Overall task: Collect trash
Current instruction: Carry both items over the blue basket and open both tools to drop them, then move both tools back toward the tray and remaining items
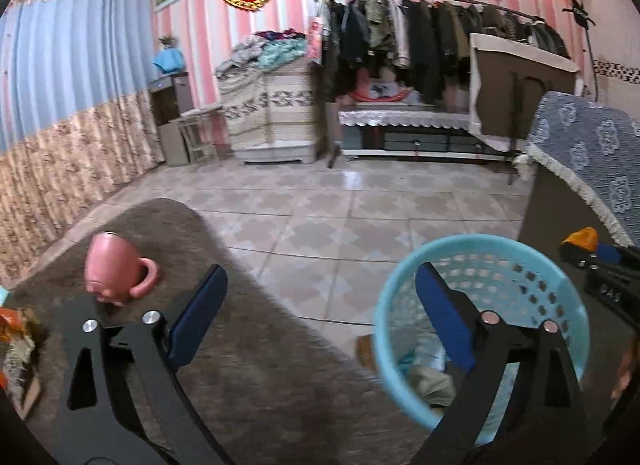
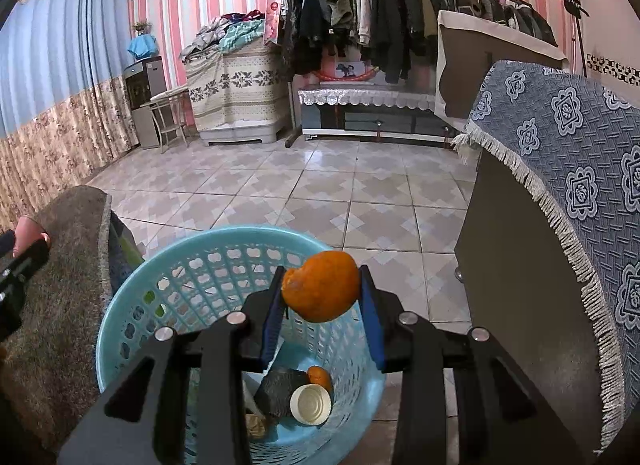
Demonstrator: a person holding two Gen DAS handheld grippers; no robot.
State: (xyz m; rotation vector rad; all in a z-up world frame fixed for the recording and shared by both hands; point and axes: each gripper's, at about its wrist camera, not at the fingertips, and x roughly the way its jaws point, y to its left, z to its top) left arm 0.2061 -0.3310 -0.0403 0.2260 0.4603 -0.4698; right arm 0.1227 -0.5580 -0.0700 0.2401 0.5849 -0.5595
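The right tool (image 2: 322, 297) is clenched on an orange peel (image 2: 321, 287), pinched between its two blue pads, and it hangs right over the mouth of the blue basket (image 2: 120, 305). That is the relation that matters here: the peel sits above the opening, well inside the rim, so the way to the bin looks to be straight down. A release from here would likely land it among the scraps already at the bottom, by a white lid (image 2: 311, 404) and another bit of orange peel (image 2: 320, 377).

Over to the left tool (image 1: 320, 317): its fingers are spread wide and hold nothing. It hovers at the edge of the brown-covered tabletop (image 1: 248, 345), with the basket (image 1: 568, 293) just to its right on the floor. A pink mug (image 1: 116, 267) stands on the tabletop to its left, and orange-tinted litter (image 1: 16, 329) lies at the far left edge, nearer this tool than the right one.
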